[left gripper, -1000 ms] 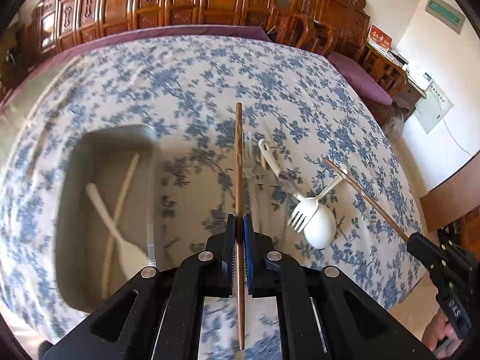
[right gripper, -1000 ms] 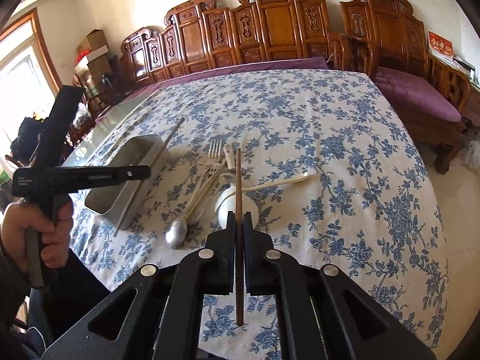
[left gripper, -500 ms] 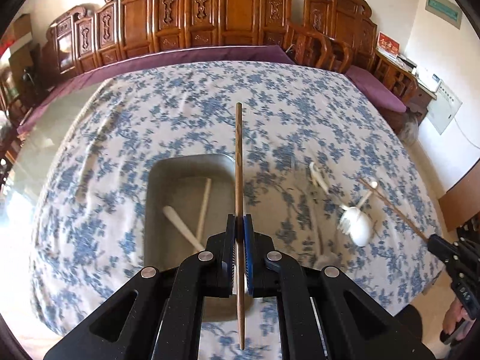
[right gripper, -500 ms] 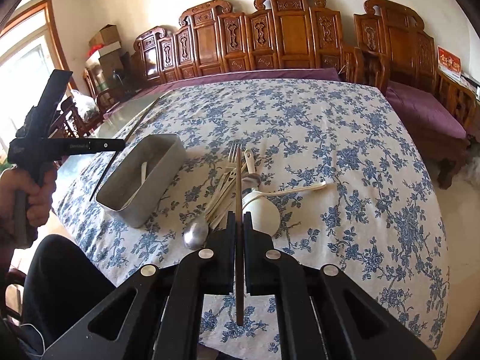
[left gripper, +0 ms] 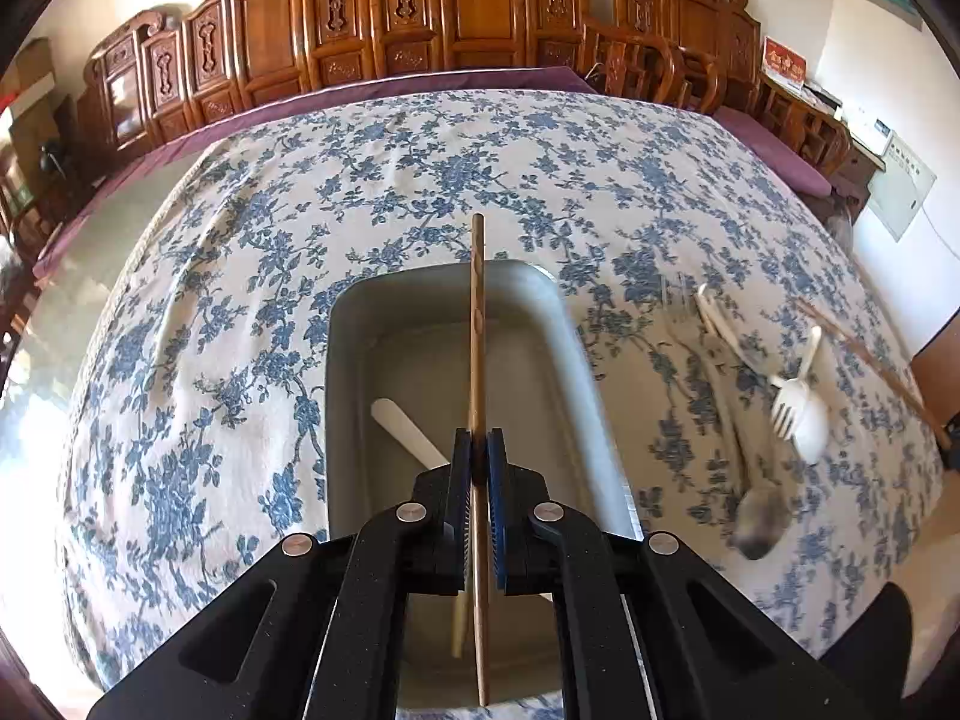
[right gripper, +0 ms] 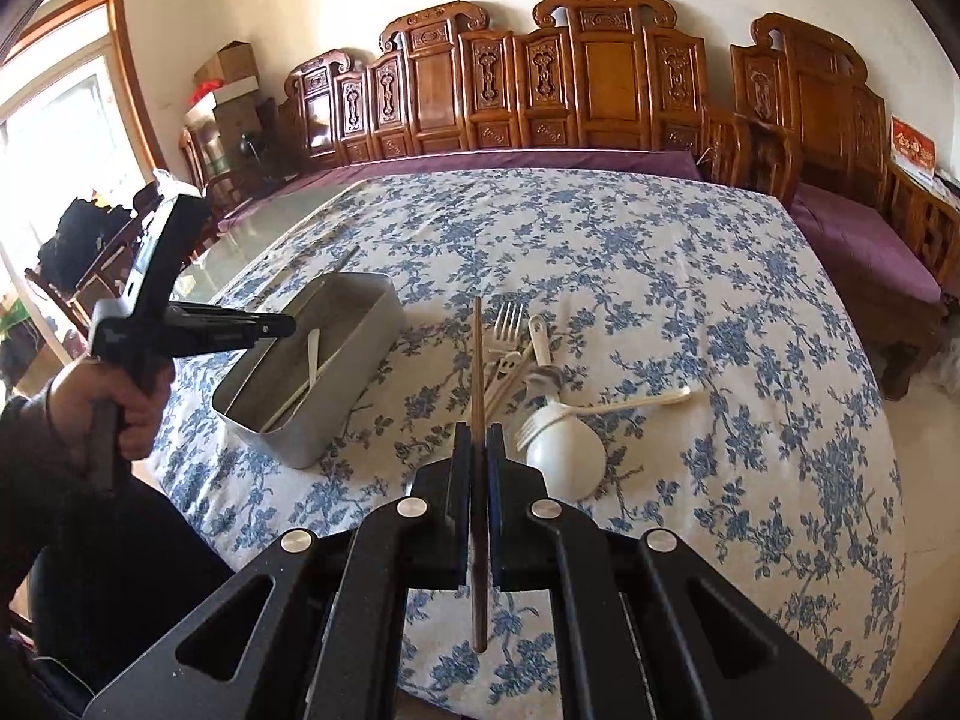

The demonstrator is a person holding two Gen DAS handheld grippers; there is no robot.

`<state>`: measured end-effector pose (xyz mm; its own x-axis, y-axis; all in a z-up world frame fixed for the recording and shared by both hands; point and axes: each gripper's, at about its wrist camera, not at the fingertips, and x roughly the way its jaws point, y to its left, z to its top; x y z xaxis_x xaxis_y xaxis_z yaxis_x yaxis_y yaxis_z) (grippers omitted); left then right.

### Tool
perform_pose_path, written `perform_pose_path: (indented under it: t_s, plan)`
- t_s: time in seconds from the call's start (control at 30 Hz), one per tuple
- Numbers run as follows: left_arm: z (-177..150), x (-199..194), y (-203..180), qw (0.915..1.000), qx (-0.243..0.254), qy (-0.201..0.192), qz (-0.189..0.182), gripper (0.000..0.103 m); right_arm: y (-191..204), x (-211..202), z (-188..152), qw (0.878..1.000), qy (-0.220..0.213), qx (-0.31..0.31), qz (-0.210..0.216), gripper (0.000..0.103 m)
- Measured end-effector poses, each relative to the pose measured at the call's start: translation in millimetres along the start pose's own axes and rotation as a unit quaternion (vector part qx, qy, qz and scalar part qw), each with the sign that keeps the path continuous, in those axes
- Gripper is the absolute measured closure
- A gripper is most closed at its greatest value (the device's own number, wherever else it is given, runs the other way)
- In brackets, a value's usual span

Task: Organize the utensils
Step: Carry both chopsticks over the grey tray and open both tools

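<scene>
- With left gripper (left gripper: 479, 450) jaws clamped on a brown wooden chopstick (left gripper: 477, 324) above the grey metal tray (left gripper: 600, 420), drop-off step.
- Next: likely lower, release.
- Right gripper (right gripper: 479, 450) jaws pinch second wooden chopstick (right gripper: 477, 360).

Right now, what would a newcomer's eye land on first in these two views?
Each tool is shut on a wooden chopstick: the left tool holds its chopstick over the metal tray, and the right tool holds another chopstick above the pile of forks and spoons beside the tray.
</scene>
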<state>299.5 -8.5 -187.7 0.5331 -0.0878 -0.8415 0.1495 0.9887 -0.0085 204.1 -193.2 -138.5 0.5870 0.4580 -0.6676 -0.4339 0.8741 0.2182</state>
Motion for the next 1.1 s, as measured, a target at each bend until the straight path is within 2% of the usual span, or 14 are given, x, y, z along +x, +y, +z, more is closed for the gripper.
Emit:
perform_pose_path:
  t_s: [0.2, 0.43, 0.63, 0.83, 1.1]
  plan:
    - [-4.8, 8.7, 5.8, 0.9998, 0.003, 0.002, -0.019, 0.099, 15.9, 12.3, 18.9, 1.0, -0.008, -0.003, 0.01, 0.097]
    - [-13.0, 18.1, 5.9, 0.9996, 0.014, 0.01, -0.024, 0.099, 35.6, 34.3, 35.5, 1.0, -0.007, -0.008, 0.019, 0.097]
    - [-15.4, 20.5, 9.6, 0.9987, 0.008, 0.013, -0.048, 0.098, 50.4, 56.2, 43.7, 1.0, 0.002, -0.011, 0.021, 0.097]
    - [-14.2, 7.8, 20.0, 0.9985, -0.003, -0.007, -0.053, 0.098, 67.8, 75.7, 48.9, 0.999, 0.008, -0.007, 0.031, 0.097]
    - [-9.4, -16.4, 44.5, 0.9984, -0.015, -0.044, -0.032, 0.098, 101.9, 108.8, 53.3, 0.998, 0.028, -0.009, 0.053, 0.097]
